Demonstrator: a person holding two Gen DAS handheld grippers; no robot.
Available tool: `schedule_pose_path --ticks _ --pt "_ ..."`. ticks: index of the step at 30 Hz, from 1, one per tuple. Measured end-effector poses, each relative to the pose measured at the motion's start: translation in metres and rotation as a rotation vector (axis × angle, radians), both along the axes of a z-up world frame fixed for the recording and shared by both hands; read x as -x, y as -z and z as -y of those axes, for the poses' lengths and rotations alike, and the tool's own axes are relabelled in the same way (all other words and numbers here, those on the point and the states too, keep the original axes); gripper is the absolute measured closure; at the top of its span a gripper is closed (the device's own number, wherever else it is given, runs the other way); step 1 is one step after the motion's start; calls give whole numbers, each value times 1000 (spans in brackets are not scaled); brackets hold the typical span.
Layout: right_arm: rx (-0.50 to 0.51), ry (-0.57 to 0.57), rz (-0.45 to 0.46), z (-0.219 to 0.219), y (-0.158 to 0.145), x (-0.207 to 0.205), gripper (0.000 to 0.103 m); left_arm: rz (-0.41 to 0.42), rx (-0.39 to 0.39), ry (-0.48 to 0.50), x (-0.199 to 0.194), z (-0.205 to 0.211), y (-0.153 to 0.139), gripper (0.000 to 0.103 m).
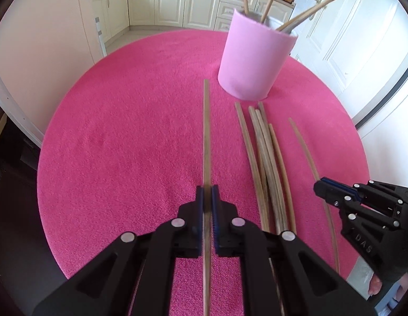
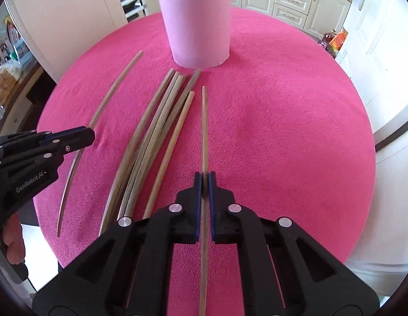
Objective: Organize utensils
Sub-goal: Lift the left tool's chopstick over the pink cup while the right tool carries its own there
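Observation:
My left gripper (image 1: 207, 188) is shut on a wooden chopstick (image 1: 206, 131) that points toward the pink cup (image 1: 253, 60). My right gripper (image 2: 204, 175) is shut on another wooden chopstick (image 2: 204, 126), also pointing toward the pink cup (image 2: 197, 26). Several loose chopsticks (image 1: 267, 163) lie bundled on the pink tablecloth (image 1: 125, 131) between the two grippers; they also show in the right wrist view (image 2: 151, 137). The cup holds several upright chopsticks (image 1: 269, 2). The right gripper shows at the left view's right edge (image 1: 319, 185). The left gripper shows at the right view's left edge (image 2: 90, 134).
The round table (image 2: 296, 118) is covered in pink cloth. Cream kitchen cabinets (image 1: 172, 5) stand behind it. A white door (image 1: 356, 39) is at the right. Bottles (image 2: 332, 42) stand on the floor by the door.

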State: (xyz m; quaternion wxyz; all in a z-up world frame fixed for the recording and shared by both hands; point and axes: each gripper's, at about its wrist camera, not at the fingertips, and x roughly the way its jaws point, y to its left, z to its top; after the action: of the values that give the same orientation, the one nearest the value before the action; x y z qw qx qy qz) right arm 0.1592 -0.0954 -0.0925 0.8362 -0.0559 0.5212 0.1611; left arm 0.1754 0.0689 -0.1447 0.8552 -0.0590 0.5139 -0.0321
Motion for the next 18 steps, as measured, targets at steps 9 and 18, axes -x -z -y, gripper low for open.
schedule_pose_path --ticks 9,18 --pt "-258 2 170 38 -44 21 98 216 3 8 23 0 -42 97" --pt "-427 -7 333 49 -88 30 98 478 28 40 32 9 -80 97"
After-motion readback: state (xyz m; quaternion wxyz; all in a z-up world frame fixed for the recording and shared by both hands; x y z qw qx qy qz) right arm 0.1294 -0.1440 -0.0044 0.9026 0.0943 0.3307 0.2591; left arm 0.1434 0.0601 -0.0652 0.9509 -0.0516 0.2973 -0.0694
